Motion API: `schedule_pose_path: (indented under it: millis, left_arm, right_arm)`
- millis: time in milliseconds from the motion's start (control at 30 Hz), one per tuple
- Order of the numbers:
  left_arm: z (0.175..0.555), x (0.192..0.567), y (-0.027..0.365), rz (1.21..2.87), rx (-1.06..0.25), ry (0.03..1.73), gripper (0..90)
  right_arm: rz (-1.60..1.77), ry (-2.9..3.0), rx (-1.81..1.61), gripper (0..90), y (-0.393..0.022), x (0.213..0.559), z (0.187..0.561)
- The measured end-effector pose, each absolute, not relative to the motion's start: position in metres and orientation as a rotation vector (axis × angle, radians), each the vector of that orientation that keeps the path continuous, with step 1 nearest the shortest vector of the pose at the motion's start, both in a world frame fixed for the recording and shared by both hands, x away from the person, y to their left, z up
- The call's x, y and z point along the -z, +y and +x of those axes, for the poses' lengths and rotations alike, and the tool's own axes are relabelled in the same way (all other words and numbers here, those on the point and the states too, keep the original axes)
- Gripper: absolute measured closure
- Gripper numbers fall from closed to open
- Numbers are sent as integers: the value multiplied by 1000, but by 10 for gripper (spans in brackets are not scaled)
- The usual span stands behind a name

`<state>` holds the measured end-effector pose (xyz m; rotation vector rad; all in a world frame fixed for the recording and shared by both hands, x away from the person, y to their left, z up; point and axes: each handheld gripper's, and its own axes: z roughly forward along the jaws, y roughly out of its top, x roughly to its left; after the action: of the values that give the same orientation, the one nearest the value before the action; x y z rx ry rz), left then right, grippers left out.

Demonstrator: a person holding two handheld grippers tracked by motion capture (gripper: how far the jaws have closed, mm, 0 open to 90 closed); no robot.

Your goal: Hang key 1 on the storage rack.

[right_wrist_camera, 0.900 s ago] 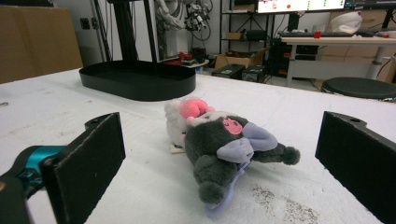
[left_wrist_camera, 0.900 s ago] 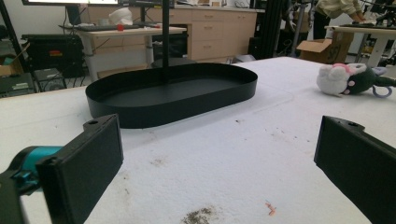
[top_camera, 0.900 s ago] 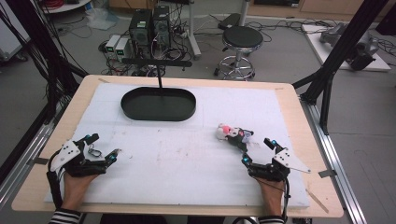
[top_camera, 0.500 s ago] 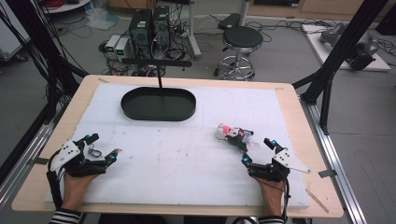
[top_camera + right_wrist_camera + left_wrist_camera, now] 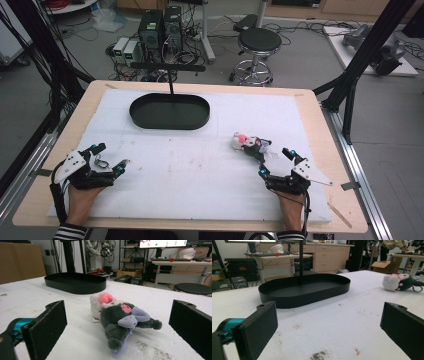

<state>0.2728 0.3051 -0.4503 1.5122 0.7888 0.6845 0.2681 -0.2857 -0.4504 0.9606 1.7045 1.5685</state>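
Right gripper [image 5: 276, 161] released, jaws wide, nothing between; plush toy [image 5: 250, 144] lies just ahead on white mat [image 5: 200, 175], toy's face hard to make out; left gripper [image 5: 107, 157] likewise released; black tray [image 5: 169, 111] far side.

The small grey, white and pink plush toy [image 5: 117, 317] looks soft and fuzzy. The black oval tray [image 5: 169, 111] looks like smooth, matt plastic. The white table cover [image 5: 200, 165] is rough, grainy foam, stained in spots, over a pale wooden tabletop [image 5: 320, 130].

One plush toy [image 5: 250, 144], one black tray [image 5: 169, 111], two grippers.
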Motion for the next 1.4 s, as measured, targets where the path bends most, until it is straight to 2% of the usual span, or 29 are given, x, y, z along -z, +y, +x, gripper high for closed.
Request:
schedule_pose_path:
  millis: [200,433,1000,1400]
  left_arm:
    - [273,450,305,1510,-681,794,17]
    - [273,450,305,1512,-682,790,17]
    - [273,450,305,1514,-681,784,17]
    - [273,450,305,1513,-679,785,17]
  right_arm:
    - [956,1757,-1539,6,-286,444,270]
    - [924,1864,-1485,6,-287,420,277]
    - [826,2201,-1243,6,-282,363,317]
    - [775,2393,-1088,7,-270,352,345]
